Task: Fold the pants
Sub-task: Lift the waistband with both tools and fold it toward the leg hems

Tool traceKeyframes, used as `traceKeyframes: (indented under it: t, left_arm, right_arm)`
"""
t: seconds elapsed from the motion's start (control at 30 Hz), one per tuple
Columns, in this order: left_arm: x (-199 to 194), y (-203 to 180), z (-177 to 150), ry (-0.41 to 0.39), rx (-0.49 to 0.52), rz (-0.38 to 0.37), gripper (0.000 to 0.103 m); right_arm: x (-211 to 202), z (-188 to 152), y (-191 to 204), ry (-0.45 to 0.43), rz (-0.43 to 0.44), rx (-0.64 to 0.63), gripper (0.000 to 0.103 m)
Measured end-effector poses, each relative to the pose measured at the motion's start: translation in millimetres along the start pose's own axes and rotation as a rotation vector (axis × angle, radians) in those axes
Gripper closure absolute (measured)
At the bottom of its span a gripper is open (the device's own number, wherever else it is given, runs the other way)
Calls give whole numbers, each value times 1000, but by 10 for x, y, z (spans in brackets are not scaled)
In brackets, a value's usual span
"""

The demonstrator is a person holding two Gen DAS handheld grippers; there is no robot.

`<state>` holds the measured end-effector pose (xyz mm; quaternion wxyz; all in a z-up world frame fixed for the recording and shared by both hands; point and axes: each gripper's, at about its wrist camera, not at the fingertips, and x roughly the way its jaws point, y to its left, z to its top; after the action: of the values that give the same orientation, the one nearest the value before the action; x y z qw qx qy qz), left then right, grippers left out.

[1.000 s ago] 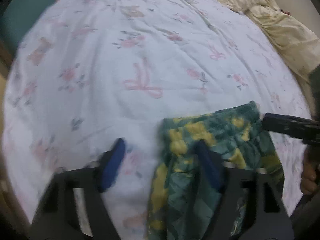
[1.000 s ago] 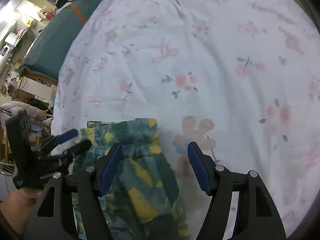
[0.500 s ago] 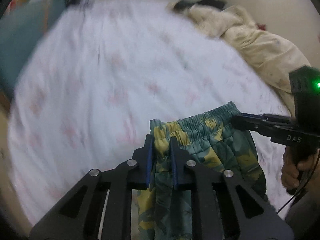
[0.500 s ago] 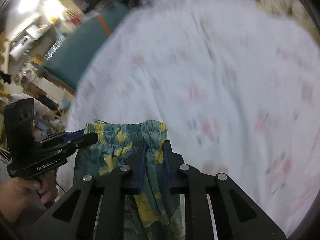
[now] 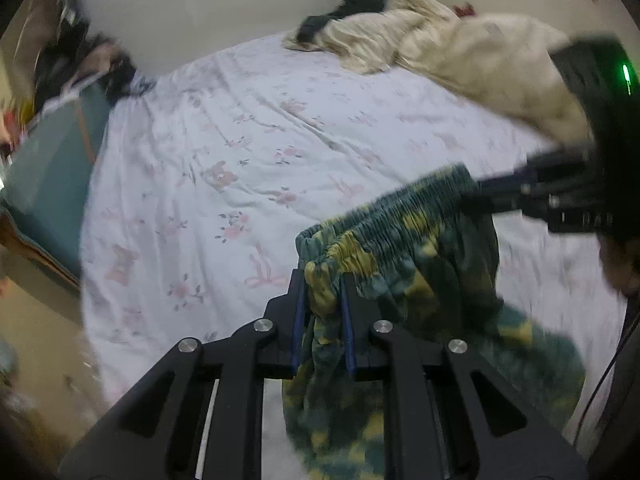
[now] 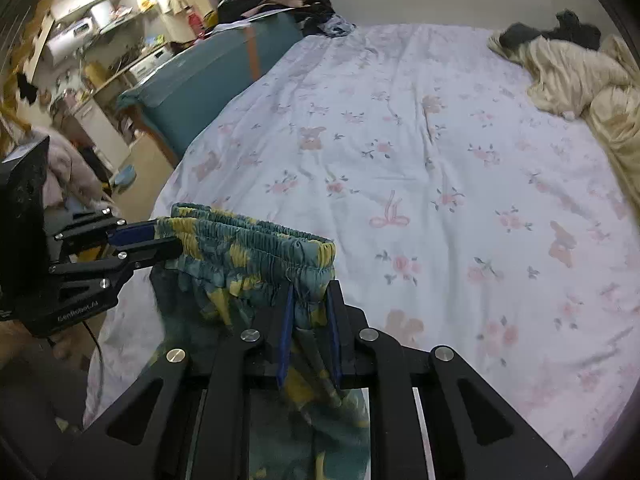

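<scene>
Your left gripper [image 5: 323, 280] is pinched on one end of the waistband [image 5: 384, 216] of the pants [image 5: 400, 288], its blue pads [image 5: 298, 320] pressed against a bunched wad of green and yellow cloth; your right gripper [image 6: 310, 292] is clamped the same way on the opposite end, cloth gathered between its pads [image 6: 285, 332]; each one shows up in the other's view, nipping the far corner of the elastic; that grip at both corners is what keeps the waistband stretched into a line between your hands, so the garment hangs flat rather than twisted; the legs drop below both cameras and I cannot tell whether their ends touch anything.

The pants are lifted clear, held over the near edge of the bed [image 6: 440, 140]; its flowered sheet lies broad and open ahead of you, which I judge is the surface you mean to lay them on; a rumpled cream blanket [image 6: 580, 76] is heaped well away at the far side, and a teal trunk [image 6: 208, 80] stands beside the bed on the left; neither crowds the landing spot.

Folding proper has not begun, as I read it; this is the spreading hold.
</scene>
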<state>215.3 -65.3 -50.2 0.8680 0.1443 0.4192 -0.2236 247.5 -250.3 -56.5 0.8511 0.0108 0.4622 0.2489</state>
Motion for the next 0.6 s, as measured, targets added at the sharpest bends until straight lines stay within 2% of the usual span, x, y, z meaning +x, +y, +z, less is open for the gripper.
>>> traceKeyframes:
  t: [0.17,0.4,0.5,0.6]
  left_arm:
    - [-367,-247,-244,-15,37,-8,90]
    - [-618,-572,-623,23,78,-3,90]
    - [-613,-712,-852,80,98,-13,90]
    - [-500,-870,-1113,169,134,-28,90]
  right_arm:
    - [-325,-357,234,23,-14,-26,89]
    - [-658,-923,558,58,-41,-35,89]
    - [-662,-1211,663,92,-41,-38,90]
    - [-559,-1511,705,135,-34,-28,91]
